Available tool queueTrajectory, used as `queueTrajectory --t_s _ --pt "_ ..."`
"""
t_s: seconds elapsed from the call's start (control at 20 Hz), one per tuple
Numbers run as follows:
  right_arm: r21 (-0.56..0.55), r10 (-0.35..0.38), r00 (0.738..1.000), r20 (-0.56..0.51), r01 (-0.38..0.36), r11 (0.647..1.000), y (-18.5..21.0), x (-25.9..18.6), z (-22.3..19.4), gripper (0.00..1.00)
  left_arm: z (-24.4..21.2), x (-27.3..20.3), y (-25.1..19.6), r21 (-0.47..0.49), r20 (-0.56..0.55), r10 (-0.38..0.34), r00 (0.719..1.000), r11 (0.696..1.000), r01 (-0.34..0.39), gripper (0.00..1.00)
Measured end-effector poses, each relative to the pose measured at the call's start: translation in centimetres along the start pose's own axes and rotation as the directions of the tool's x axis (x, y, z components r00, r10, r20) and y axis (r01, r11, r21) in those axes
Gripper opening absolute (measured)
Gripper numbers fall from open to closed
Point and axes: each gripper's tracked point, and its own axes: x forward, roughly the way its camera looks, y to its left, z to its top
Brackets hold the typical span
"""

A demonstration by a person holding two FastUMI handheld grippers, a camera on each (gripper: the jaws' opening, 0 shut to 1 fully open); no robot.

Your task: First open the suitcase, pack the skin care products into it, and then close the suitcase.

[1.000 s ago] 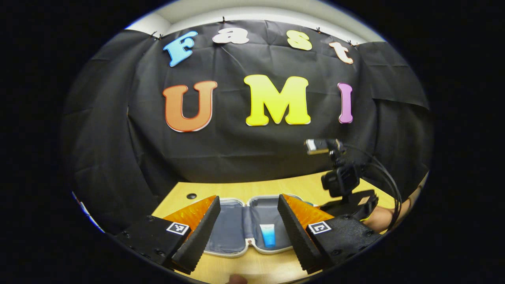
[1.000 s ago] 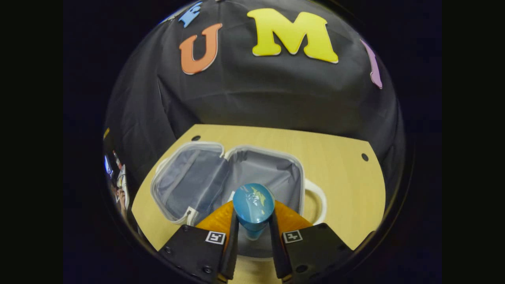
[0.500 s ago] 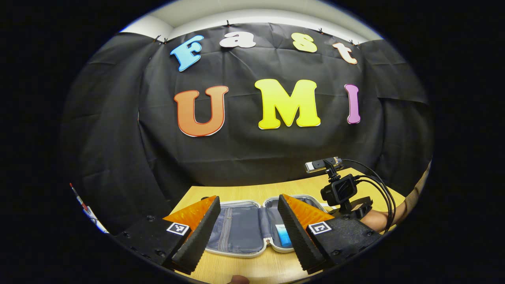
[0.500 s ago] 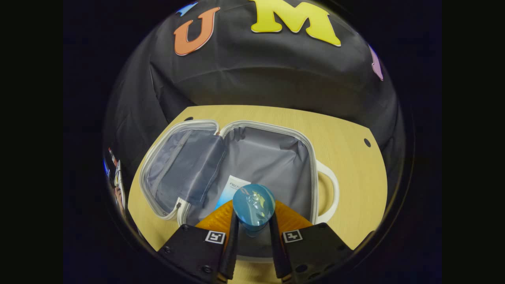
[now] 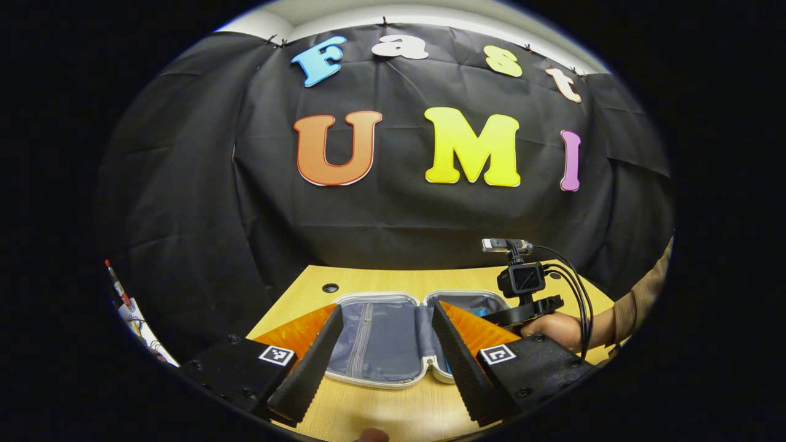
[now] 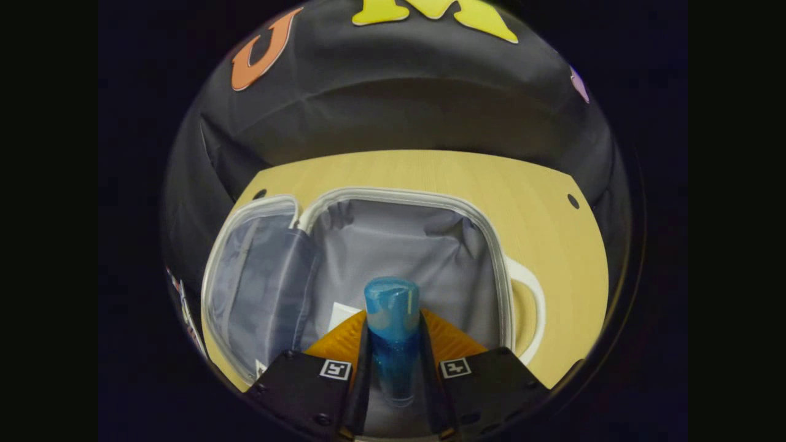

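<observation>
You had the right gripper (image 6: 393,374) over the open suitcase (image 6: 399,252), its jaws pinching a blue bottle (image 6: 392,334) that pointed toward 12 o'clock above the grey-lined compartment. A white tube (image 6: 342,316) already lay in that compartment, at 10 o'clock from the bottle. Your left gripper (image 5: 384,362) waited near the worktop's (image 5: 381,414) front edge, jaws spread and empty. To place it well, you needed to lower the bottle beside the tube, not on it, and let go only once it rested on the lining.
</observation>
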Motion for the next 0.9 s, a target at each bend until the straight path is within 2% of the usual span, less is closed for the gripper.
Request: queueTrajectory --t_s 0.4,0.45,0.6,0.8,0.9 --pt "0.011 -0.042 0.998 -0.041 0.043 0.999 -0.3 2.1 -0.4 0.34 -2.7 0.1 2.9 -0.059 -0.081 0.059 0.995 0.996 -0.064 0.94" --pt "0.013 -0.047 0.998 -0.050 0.048 0.999 -0.4 2.4 -0.5 0.37 -2.9 0.1 3.3 -0.064 -0.085 0.064 0.994 0.995 -0.070 0.94" --pt "0.030 -0.050 0.995 -0.090 0.053 0.998 -0.5 3.0 -0.8 0.37 -3.2 0.2 4.4 -0.072 -0.096 0.077 0.992 0.994 -0.084 0.94" --pt "0.051 -0.013 0.996 -0.092 0.018 0.999 0.0 1.8 -0.8 0.42 -2.9 0.6 6.5 -0.044 -0.094 0.106 0.990 0.993 -0.110 0.94" --pt "0.043 0.004 0.998 -0.064 -0.001 0.999 0.2 0.0 -0.1 0.52 -2.5 1.3 7.8 -0.031 -0.084 0.117 0.990 0.992 -0.120 0.94"
